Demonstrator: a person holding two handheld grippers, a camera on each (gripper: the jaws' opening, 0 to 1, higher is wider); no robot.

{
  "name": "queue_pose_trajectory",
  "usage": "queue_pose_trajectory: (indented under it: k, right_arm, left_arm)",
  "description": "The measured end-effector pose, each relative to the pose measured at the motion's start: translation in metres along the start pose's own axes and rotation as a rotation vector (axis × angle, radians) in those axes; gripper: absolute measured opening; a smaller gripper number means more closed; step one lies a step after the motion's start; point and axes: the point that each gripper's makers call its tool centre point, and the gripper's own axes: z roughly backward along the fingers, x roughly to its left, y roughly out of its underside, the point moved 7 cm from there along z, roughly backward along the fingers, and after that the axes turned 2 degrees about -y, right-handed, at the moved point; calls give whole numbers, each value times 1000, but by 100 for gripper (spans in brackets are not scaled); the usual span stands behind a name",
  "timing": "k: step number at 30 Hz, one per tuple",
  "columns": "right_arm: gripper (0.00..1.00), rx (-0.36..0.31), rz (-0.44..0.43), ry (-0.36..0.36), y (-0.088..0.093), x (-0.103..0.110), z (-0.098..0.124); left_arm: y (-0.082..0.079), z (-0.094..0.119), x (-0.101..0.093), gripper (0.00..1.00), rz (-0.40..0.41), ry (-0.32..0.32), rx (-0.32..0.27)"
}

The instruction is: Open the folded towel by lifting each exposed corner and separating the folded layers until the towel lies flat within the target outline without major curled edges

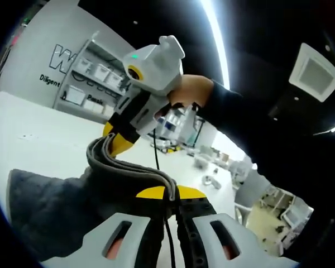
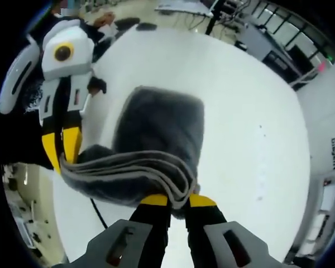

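Left gripper view shows the left gripper [image 1: 170,204] with its yellow-tipped jaws closed on the layered edge of the dark grey folded terry towel [image 1: 61,206], which lies on the white tabletop [image 1: 28,139]. At the far end of that lifted edge, the right gripper [image 1: 118,142] pinches it too, held by a person's hand [image 1: 192,92]. Right gripper view has the towel's [image 2: 159,128] flat part on the tabletop [image 2: 251,111] beyond the raised edge

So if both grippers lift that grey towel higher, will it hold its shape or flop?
Likely flop: the towel already sags between the left gripper and right gripper. Its pinched layers look thick, so probably not slippery.
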Motion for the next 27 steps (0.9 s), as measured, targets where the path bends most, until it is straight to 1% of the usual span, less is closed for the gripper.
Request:
queue_pose_trajectory:
  k: [3,6,7,8,9,11,13,16,17,20,24,27]
  right_arm:
    - [5,-22,-14,1,4,2,1]
    - [5,-26,-26,14,6,6,1]
    - [5,-14,-35,12,8,8,0]
    - [6,21,-49,0,11,12,0]
    - [6,43,-27,13,13,14,-1]
    - [6,53,-33,9,13,14,-2]
    - [6,57,-33,9,14,20,-3]
    - [6,45,-24,18,14,19,1]
    - [6,36,-14,22,15,22,1]
    - [6,25,1,29,18,20,0]
    - [6,15,16,50,24,14,-1]
    - [6,6,18,66,28,12,-4]
  left_arm:
    - [1,-2,-3,3,-3,6,4]
    - [2,-3,-4,3,-5,10,5]
    - [2,-4,-4,3,-4,12,6]
    - [3,-5,-4,3,-4,14,7]
    - [4,-6,-5,3,-4,15,9]
    - [5,-8,-6,3,-7,17,13]
    - [7,-10,-7,3,-8,20,16]
    - [9,-12,-10,3,-10,26,20]
    - [9,-12,-10,3,-11,27,21]
    - [10,-14,-11,3,-13,28,23]
    - [13,-23,-9,3,-16,19,29]
    - [12,-30,-9,3,-22,16,30]
